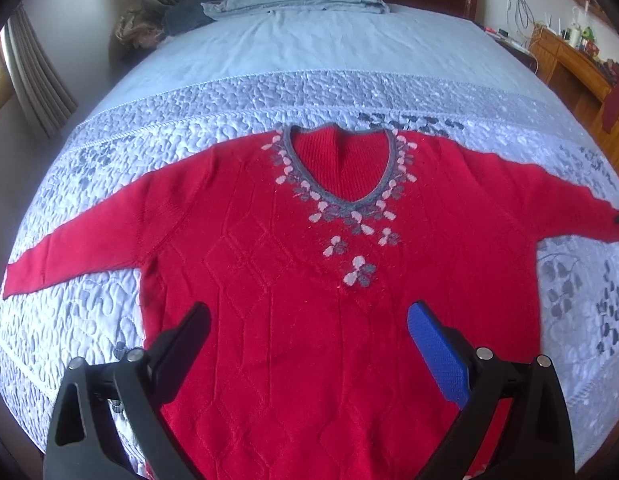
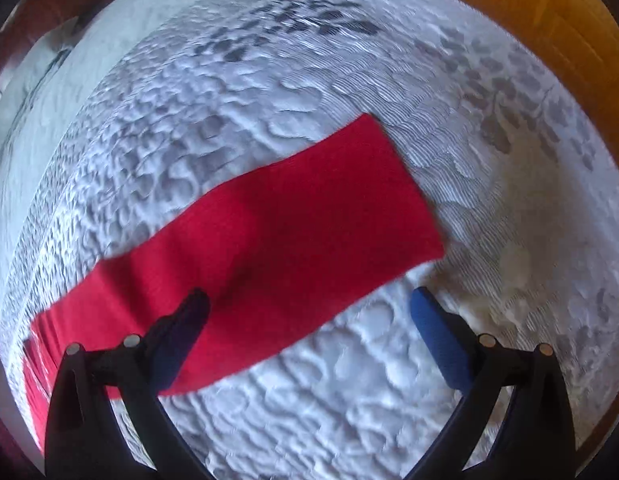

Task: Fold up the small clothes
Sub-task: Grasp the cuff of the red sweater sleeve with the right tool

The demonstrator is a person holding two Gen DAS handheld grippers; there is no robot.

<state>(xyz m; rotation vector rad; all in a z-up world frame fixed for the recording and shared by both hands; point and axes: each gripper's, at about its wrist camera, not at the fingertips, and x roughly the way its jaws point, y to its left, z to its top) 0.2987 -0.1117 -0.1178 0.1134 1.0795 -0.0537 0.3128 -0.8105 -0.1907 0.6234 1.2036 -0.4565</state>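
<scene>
Spread flat, front up, on pale blue quilted bedspread (image 1: 237, 96): red knitted V-neck sweater with grey and pink flower trim (image 1: 309, 280), sleeves stretched out both ways. Above its hem, left gripper (image 1: 309, 340), fingers wide apart, empty. Above right sleeve cuff (image 2: 373, 184), right gripper (image 2: 309, 312), likewise spread, grasping nothing.

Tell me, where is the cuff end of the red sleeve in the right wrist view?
In the right wrist view, the sleeve's cuff end lies flat on the quilted bedspread, right of centre, ahead of the open right claw.
</scene>
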